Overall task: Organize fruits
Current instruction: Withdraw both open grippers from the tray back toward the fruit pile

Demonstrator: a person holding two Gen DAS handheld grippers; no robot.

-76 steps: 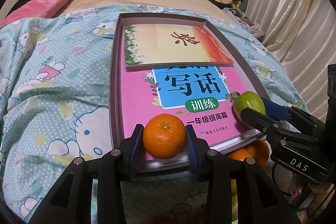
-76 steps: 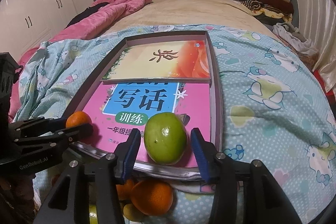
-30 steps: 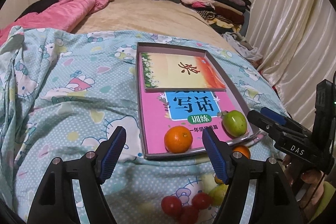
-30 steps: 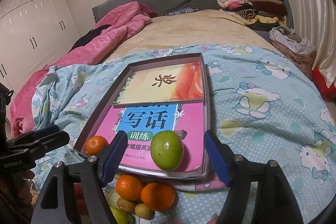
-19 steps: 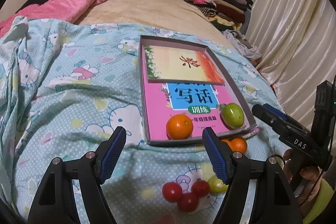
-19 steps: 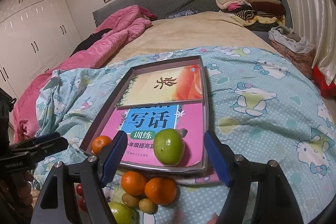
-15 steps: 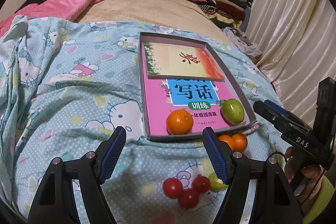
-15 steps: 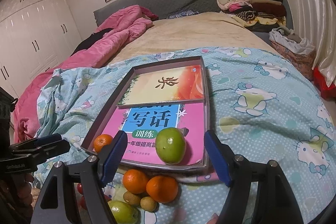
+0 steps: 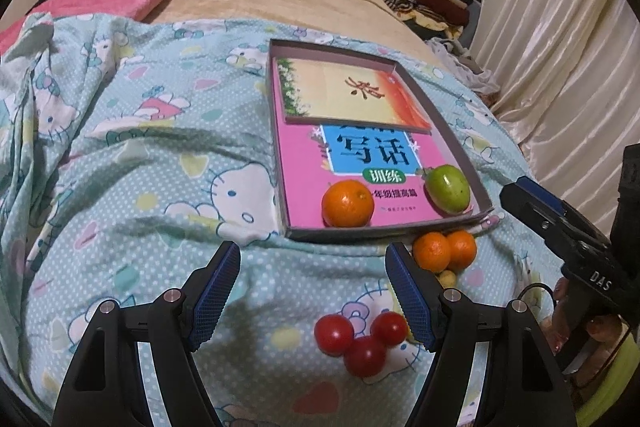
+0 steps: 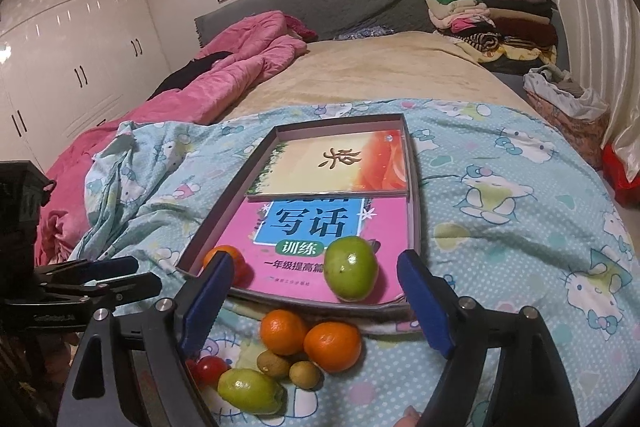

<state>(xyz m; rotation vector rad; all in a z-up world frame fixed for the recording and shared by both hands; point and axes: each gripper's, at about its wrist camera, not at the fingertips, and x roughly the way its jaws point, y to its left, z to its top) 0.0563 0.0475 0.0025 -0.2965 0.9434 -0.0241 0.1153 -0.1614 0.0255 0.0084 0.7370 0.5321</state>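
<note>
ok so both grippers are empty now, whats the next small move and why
Probably lower the left gripper onto one of the red tomatoes just ahead of its open fingers. One orange and one green fruit already sit in the tray, while the tomatoes lie loose on the bedspread. The right gripper, its jaws opening with nothing between them, could take the oranges.

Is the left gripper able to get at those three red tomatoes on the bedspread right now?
Probably yes. The left gripper is open and empty, and the tomatoes lie on the bedspread just below its right finger with nothing over them, though bunched together.
</note>
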